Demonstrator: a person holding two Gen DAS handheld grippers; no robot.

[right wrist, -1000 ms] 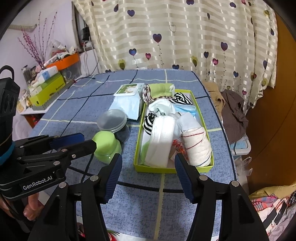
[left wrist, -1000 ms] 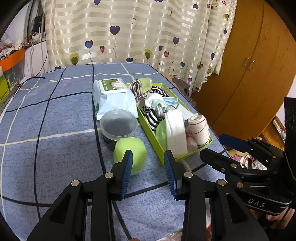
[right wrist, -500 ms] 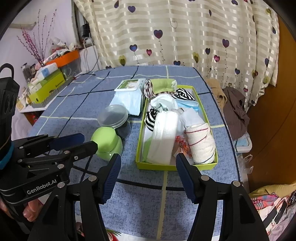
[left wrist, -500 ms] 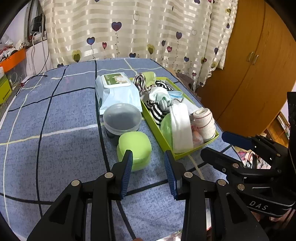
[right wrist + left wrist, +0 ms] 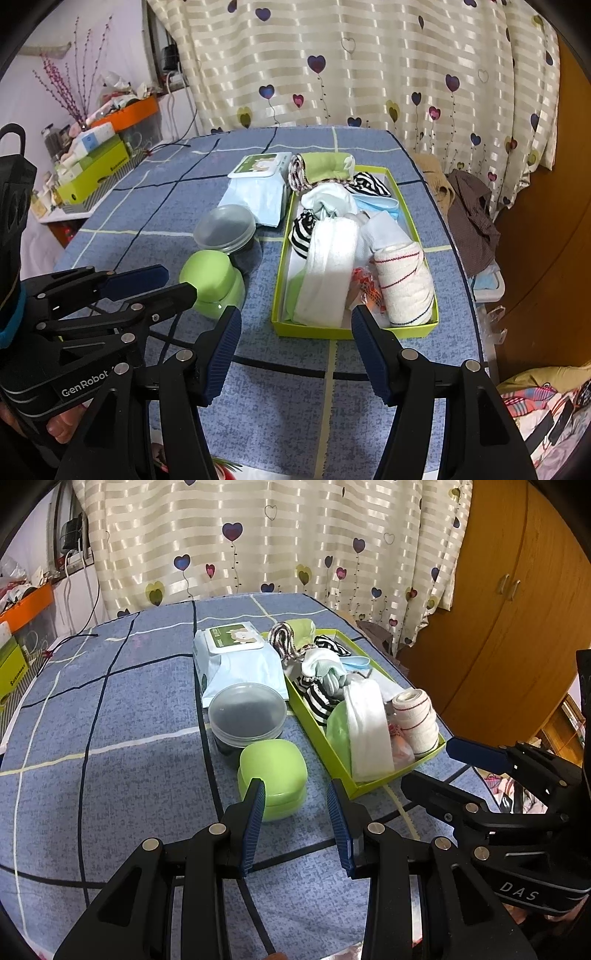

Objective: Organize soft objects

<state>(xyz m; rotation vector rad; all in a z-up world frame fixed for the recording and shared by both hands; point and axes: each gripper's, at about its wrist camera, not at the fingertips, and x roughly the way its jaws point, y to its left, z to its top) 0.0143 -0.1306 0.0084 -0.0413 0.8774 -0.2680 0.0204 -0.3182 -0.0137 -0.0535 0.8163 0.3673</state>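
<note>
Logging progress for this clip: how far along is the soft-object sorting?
Mostly done: the green tray is packed with rolled socks and cloths. Nothing is in hand: left gripper and right gripper are open and empty. The wet-wipes pack sits outside the tray.

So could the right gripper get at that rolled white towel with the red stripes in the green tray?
Probably yes. The right gripper is open and empty, short of the green tray, and the striped towel roll lies on top at the near end, uncovered.
</note>
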